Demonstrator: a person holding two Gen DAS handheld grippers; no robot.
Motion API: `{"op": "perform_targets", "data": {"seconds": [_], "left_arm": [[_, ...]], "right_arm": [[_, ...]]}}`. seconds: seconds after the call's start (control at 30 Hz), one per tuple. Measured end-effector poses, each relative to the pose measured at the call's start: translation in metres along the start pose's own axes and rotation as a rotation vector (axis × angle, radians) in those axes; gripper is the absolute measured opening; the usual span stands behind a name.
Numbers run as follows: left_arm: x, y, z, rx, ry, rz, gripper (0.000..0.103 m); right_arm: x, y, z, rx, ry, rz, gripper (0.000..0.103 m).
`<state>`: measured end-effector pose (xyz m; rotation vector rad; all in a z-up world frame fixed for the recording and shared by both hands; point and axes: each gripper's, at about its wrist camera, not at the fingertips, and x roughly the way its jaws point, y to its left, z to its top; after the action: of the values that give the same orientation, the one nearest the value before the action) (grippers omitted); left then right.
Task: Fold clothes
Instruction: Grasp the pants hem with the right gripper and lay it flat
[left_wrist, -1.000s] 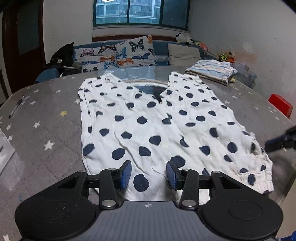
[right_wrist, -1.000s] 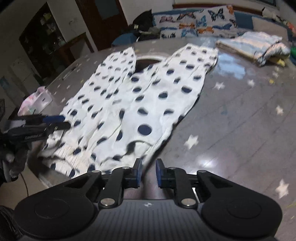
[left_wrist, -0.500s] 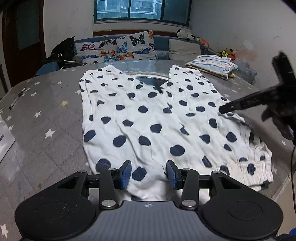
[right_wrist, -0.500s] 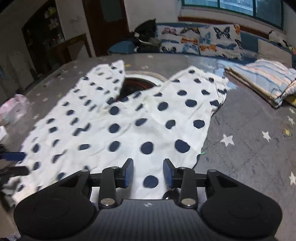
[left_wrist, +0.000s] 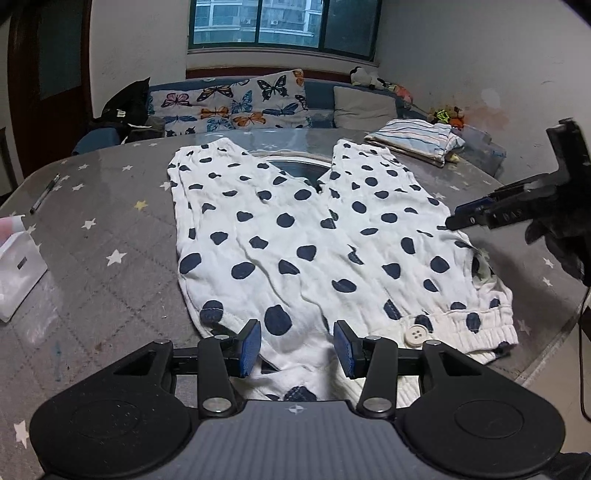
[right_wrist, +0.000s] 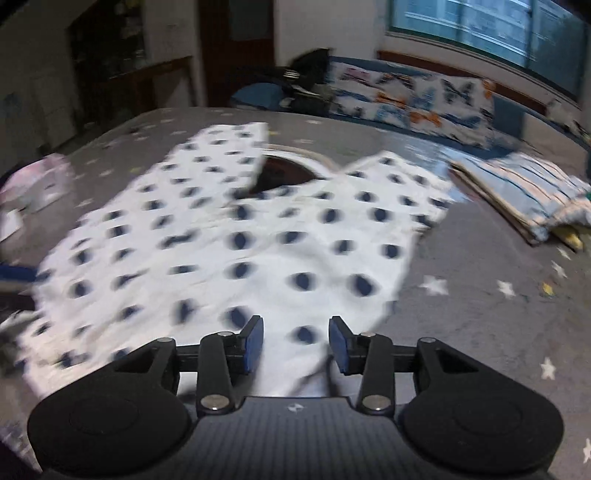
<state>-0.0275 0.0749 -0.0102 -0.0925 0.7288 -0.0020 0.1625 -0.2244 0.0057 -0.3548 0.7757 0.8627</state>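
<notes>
Left gripper (left_wrist: 297, 346) fingers spread, pants (left_wrist: 317, 236) waistband between them; right gripper (right_wrist: 296, 342) fingers spread over pants edge.

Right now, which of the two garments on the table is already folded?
The striped garment at the far right corner is folded into a flat stack. The polka-dot trousers lie spread open, both legs apart.

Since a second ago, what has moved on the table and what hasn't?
The right gripper has opened from nearly shut and swung from the trousers' side edge to over the fabric near the waistband; it grips nothing. The left gripper stays open at the waistband, having eased slightly back and up. The polka-dot trousers lie spread flat as before, unfolded, and the folded striped clothes have not moved.
</notes>
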Motion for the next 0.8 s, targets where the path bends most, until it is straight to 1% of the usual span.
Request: {"op": "perform_targets", "data": {"seconds": [0.1, 0.2, 0.3, 0.43, 0.5, 0.57, 0.63, 0.7, 0.8], "left_arm": [[0.002, -0.003, -0.002, 0.011, 0.009, -0.01, 0.047], [0.005, -0.006, -0.006, 0.023, 0.026, -0.015, 0.047], [0.004, -0.005, -0.012, 0.024, 0.042, -0.01, 0.047], [-0.001, -0.002, -0.019, 0.018, 0.05, -0.015, 0.047], [-0.005, 0.0, -0.02, 0.017, 0.048, -0.015, 0.047], [-0.012, -0.001, -0.018, 0.022, 0.031, -0.025, 0.047], [-0.02, -0.002, -0.016, 0.031, 0.011, -0.037, 0.047], [-0.026, -0.005, -0.014, 0.042, -0.001, -0.07, 0.047], [-0.026, -0.014, -0.017, 0.079, 0.005, -0.119, 0.047]], "right_arm": [[-0.008, 0.03, -0.005, -0.068, -0.003, 0.085, 0.044], [-0.011, 0.05, -0.012, -0.11, 0.009, 0.14, 0.044], [-0.01, 0.06, -0.02, -0.127, 0.032, 0.149, 0.044], [-0.011, 0.057, -0.035, -0.117, 0.078, 0.13, 0.044], [-0.017, 0.056, -0.036, -0.12, 0.075, 0.12, 0.044], [-0.024, 0.056, -0.034, -0.123, 0.061, 0.119, 0.044], [-0.03, 0.061, -0.031, -0.132, 0.051, 0.145, 0.044], [-0.035, 0.066, -0.029, -0.142, 0.043, 0.175, 0.044], [-0.036, 0.084, -0.027, -0.179, 0.042, 0.243, 0.044]]}}
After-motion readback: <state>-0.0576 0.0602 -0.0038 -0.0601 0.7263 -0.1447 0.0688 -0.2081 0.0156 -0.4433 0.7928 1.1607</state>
